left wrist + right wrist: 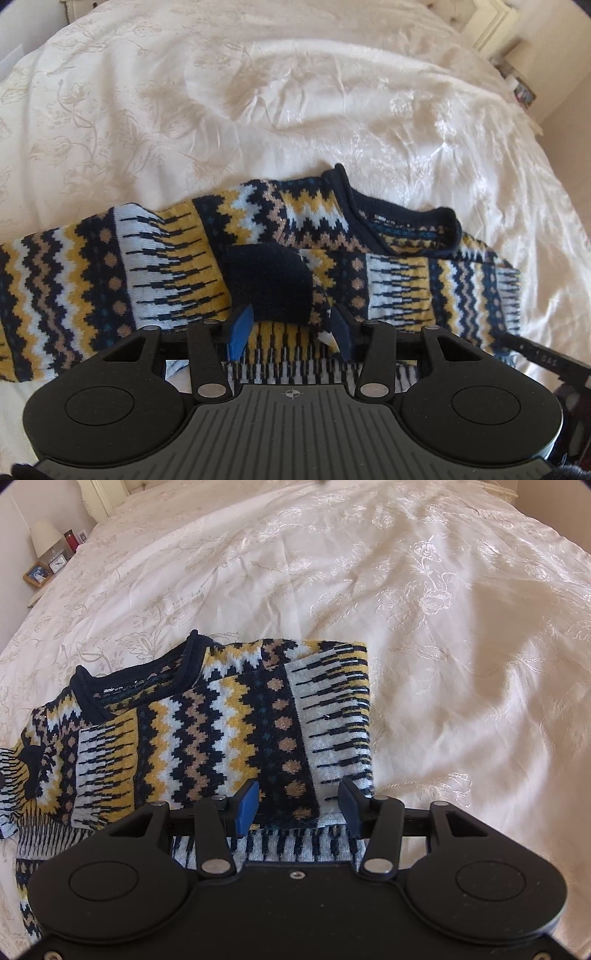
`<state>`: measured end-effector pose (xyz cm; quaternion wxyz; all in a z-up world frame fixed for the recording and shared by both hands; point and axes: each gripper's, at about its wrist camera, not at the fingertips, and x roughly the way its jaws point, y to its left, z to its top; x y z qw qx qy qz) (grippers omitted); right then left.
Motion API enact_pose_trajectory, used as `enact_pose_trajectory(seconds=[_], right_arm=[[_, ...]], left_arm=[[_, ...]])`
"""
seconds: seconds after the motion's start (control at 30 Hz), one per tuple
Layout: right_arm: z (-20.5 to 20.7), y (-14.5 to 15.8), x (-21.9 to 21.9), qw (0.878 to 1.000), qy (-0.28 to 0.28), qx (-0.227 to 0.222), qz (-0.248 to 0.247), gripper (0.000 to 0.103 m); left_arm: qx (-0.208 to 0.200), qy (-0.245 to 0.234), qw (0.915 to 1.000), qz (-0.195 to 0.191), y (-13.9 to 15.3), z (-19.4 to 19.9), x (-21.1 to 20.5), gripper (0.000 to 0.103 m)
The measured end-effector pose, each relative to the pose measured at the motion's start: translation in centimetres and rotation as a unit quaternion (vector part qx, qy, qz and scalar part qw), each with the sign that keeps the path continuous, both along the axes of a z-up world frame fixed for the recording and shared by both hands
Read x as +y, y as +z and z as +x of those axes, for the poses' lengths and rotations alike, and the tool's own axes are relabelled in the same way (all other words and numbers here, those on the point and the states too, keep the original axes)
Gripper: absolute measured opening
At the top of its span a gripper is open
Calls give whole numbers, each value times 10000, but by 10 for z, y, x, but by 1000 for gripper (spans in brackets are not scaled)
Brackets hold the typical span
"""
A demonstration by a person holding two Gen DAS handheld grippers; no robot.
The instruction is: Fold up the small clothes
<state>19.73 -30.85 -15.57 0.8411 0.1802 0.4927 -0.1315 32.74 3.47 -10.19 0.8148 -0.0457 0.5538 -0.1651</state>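
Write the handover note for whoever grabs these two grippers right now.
Left gripper: open, over the navy cuff of a sleeve folded across the sweater.
Right gripper: open, over the folded-in sleeve, gripping nothing.
Sweater lies on the bedspread, collar away from you.
Done: both sleeves folded in.
Left: fold the body up, tidy the edges.

We see a sweater knitted in navy, mustard yellow, white and tan, with zigzag bands, rows of tan dots and comb-like stripes. Its neck rim and its sleeve cuff are plain navy. The bedspread is cream-white with a pale flower pattern. Both grippers have black bodies and blue finger pads. At the bed's corner a frame is brown.
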Motion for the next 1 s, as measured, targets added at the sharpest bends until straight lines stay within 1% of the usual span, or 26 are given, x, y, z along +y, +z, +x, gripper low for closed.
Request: enact_pose_trajectory(seconds=[0.03, 0.07, 0.13, 0.2, 0.23, 0.3, 0.37, 0.43, 0.47, 0.5, 0.53, 0.63, 0.73, 0.8, 0.87, 0.93, 1.0], right_arm=[[1, 0, 0, 10000, 8, 0, 0, 57], [2, 0, 1, 10000, 15, -2, -3, 57], [3, 0, 1, 10000, 18, -12, 7, 57], [5, 1, 4, 10000, 26, -22, 21, 57], [5, 2, 5, 10000, 36, -29, 24, 57], [5, 3, 7, 10000, 58, -42, 26, 57], [5, 4, 8, 10000, 74, -42, 23, 57], [4, 4, 8, 10000, 73, -30, 22, 57], [3, 4, 7, 10000, 66, -23, 22, 57], [3, 4, 7, 10000, 59, -16, 21, 57], [2, 4, 6, 10000, 53, -9, 16, 57], [-1, 5, 3, 10000, 27, -8, -4, 57], [-3, 4, -1, 10000, 0, 4, -48, 57], [-2, 2, -2, 9999, -16, 28, -104, 57], [0, 0, -4, 9999, -39, 32, -165, 57], [4, -5, -5, 9995, -18, 119, -287, 57], [9, -14, -6, 9979, 12, 350, -541, 57]], left_arm=[[-71, 80, 9999, -1, 3, -1, 4, 45], [-138, 130, 9998, 95, 4, 2, 4, 45], [-258, 144, 9982, 516, 0, 6, 2, 45], [-360, 61, 9942, 1011, -11, 12, -3, 45], [-418, -13, 9929, 1112, -17, 14, -4, 45], [-389, -205, 9919, 1193, -30, 19, -11, 45], [-236, -370, 9919, 1188, -43, 22, -17, 45], [-3, -436, 9928, 1115, -55, 25, -21, 45], [87, -440, 9937, 1026, -59, 25, -21, 37], [145, -453, 9951, 868, -62, 25, -20, 26], [152, -420, 9961, 760, -62, 24, -18, 11], [57, -207, 9989, 425, -47, 17, -8, 10], [53, -96, 9993, 355, -30, 9, 2, 9], [28, -49, 9993, 372, -21, 4, 10, 9], [58, -16, 9989, 458, -19, 1, 14, 9], [157, -11, 9981, 589, -23, 1, 17, 10], [321, 41, 9967, 749, -32, 2, 18, 12]])
